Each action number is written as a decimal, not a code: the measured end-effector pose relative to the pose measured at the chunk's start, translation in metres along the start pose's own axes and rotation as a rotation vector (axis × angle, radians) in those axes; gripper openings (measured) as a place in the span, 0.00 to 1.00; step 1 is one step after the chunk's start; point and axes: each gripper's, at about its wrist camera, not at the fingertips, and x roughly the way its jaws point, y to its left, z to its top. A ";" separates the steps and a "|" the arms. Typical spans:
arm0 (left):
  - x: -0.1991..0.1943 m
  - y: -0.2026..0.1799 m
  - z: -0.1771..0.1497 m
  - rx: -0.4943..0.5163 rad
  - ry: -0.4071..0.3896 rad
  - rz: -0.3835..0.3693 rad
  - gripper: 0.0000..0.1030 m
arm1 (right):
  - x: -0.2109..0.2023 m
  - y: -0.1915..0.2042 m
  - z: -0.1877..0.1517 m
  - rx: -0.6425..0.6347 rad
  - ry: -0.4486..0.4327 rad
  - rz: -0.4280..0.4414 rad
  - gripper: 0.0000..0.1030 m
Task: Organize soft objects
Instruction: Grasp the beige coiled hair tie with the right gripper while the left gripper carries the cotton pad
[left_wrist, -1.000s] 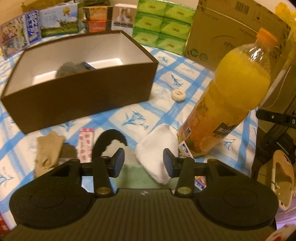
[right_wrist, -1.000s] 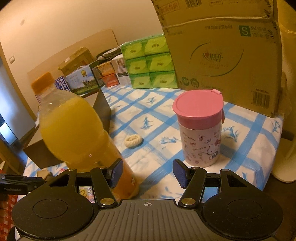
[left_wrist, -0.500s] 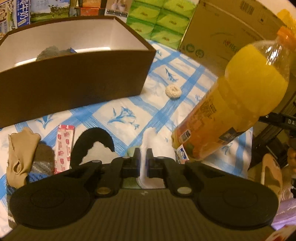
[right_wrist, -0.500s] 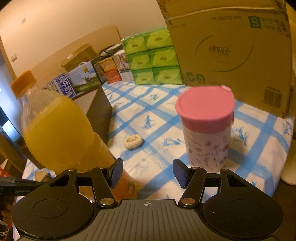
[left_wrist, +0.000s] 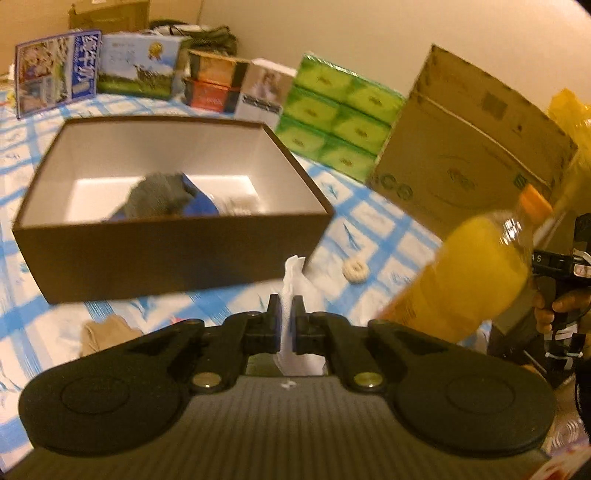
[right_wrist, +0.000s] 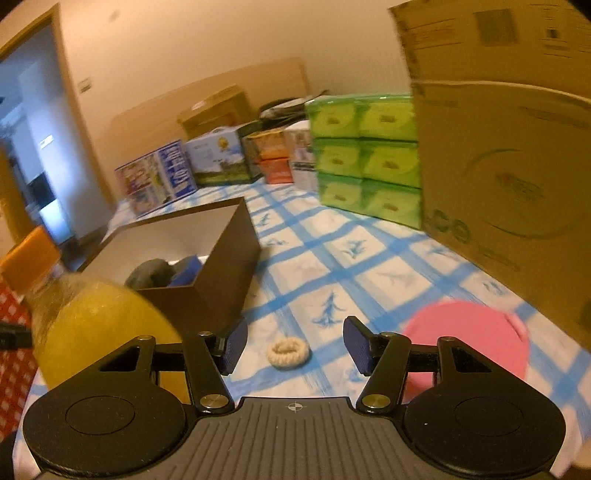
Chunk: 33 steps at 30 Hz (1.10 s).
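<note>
1. Left gripper (left_wrist: 286, 319) is clamped on a white cloth (left_wrist: 292, 291), which sticks up between the closed pads and hangs below them, lifted off the table
2. Right gripper (right_wrist: 290, 345) has its blue-padded fingers (right_wrist: 232, 345) spread apart with nothing between them, hovering above a cream knitted ring (right_wrist: 288, 352) that lies on the table
3. Table (right_wrist: 369, 273) wears a blue-and-white checked cover; a beige wall and an open doorway show behind it
4. An open brown box (left_wrist: 177, 243) sits toward the left side of the table, holding a grey and blue fabric bundle (left_wrist: 166, 197); the held cloth is in front of its near wall, close to its right corner
5. Cartons, green tissue packs (left_wrist: 340, 118) and a big cardboard box (left_wrist: 469, 147) line the far edge
6. An orange juice bottle (left_wrist: 476, 277) crowds the right of the left gripper, a pink-lidded cup (right_wrist: 476, 339) sits beside the right one, and a tan sock (left_wrist: 107, 330) lies near the front edge; bare cover remains between the brown box and the cardboard box
</note>
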 end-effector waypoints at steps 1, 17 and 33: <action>-0.001 0.002 0.004 -0.002 -0.012 0.009 0.04 | 0.004 -0.003 0.004 -0.005 0.008 0.014 0.56; 0.009 0.026 0.013 -0.059 -0.044 0.041 0.04 | 0.110 -0.017 0.023 -0.023 0.252 0.111 0.40; 0.029 0.051 0.015 -0.101 -0.043 0.056 0.04 | 0.195 -0.021 0.012 -0.033 0.531 0.106 0.41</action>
